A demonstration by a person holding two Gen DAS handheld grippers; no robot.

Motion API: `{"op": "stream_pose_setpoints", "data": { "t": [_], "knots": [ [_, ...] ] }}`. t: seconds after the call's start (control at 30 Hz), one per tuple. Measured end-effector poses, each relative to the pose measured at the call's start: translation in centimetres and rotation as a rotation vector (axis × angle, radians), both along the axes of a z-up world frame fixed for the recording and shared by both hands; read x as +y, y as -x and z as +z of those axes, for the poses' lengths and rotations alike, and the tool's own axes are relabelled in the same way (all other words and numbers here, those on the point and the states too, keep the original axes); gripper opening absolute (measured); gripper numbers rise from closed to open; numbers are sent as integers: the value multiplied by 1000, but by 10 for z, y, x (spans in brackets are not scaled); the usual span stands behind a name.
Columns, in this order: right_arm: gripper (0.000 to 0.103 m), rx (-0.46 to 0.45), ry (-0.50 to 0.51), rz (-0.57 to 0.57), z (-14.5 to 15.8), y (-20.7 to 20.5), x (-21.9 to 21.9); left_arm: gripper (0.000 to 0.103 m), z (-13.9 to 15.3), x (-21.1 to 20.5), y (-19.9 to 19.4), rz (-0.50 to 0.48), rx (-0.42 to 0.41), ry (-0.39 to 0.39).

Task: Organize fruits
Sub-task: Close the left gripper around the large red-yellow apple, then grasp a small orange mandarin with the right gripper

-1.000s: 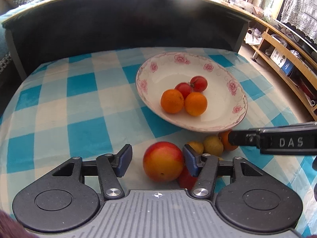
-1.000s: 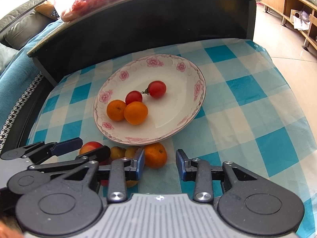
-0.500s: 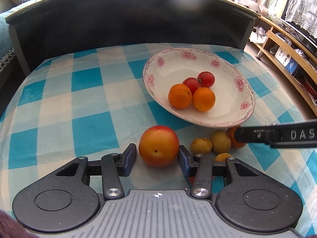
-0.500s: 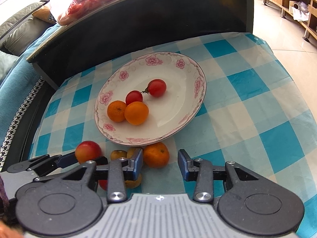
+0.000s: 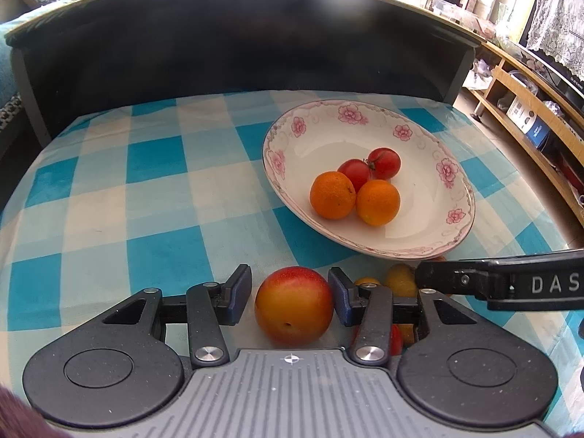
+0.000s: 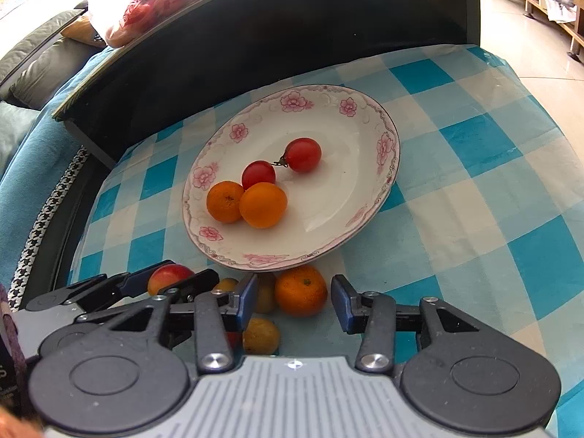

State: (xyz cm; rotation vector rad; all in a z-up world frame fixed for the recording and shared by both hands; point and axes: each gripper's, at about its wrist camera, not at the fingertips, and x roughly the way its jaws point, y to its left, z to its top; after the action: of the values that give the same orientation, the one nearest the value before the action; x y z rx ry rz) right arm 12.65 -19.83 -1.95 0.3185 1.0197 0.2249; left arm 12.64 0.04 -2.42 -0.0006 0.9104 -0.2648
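Observation:
A red-yellow nectarine [image 5: 294, 304] lies on the checked cloth between the pads of my left gripper [image 5: 288, 288]. The jaws are opening: the right pad is at the skin, the left pad stands off. My right gripper [image 6: 295, 299] is also opening around a loose orange [image 6: 301, 290], with gaps on both sides. Beside that orange lie small yellow fruits [image 6: 261, 335]. Beyond them the flowered plate [image 6: 339, 189] holds two oranges [image 6: 262, 204] and two red tomatoes [image 6: 303, 155]. One finger of the right gripper [image 5: 474, 284] crosses the left wrist view.
A dark raised wall [image 5: 237, 43] borders the blue-and-white cloth [image 5: 153, 197] behind the plate. Bagged fruit [image 6: 164, 3] rests on top of it. A wooden shelf unit [image 5: 529, 109] stands to the right, and sofa cushions [image 6: 36, 65] to the left.
The left jaws have narrowed around the nectarine, which now sits centred between them. The right jaws have spread a little wider around the loose orange.

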Motion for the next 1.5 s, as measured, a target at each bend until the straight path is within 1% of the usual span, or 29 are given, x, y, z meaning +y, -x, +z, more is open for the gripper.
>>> {"op": "stream_pose_setpoints", "data": {
  "t": [0.1,0.27,0.4,0.53,0.67,0.77,0.87,1.07,1.17,1.23,1.3,1.37,1.5],
  "knots": [
    [47,-4,29,16,2,0,2,53,0,2,1,4,5,6],
    [47,4,70,90,4,2,7,50,1,6,3,9,10,17],
    [47,23,85,101,4,1,0,49,1,9,4,4,8,27],
    [47,23,77,82,6,4,-8,49,0,8,4,6,5,25],
    [47,18,64,64,2,1,-7,50,0,8,5,4,6,23],
    [47,16,52,83,0,-5,0,50,1,8,4,5,6,22],
    [47,7,62,101,-3,-10,11,50,0,8,4,7,6,20],
    [46,-18,58,96,-2,-13,16,50,0,7,3,10,6,23],
    [44,3,62,99,-6,-8,14,50,0,9,2,12,9,30],
    [40,-2,62,100,-7,-4,10,50,1,9,2,12,9,27],
    [39,-2,65,93,-7,-4,8,51,1,6,1,4,7,15],
    [39,-6,74,90,-7,-4,9,52,0,4,2,-5,1,2],
    [39,-28,126,115,-7,-3,19,53,-1,0,3,-19,-22,-31]
  ]
}}
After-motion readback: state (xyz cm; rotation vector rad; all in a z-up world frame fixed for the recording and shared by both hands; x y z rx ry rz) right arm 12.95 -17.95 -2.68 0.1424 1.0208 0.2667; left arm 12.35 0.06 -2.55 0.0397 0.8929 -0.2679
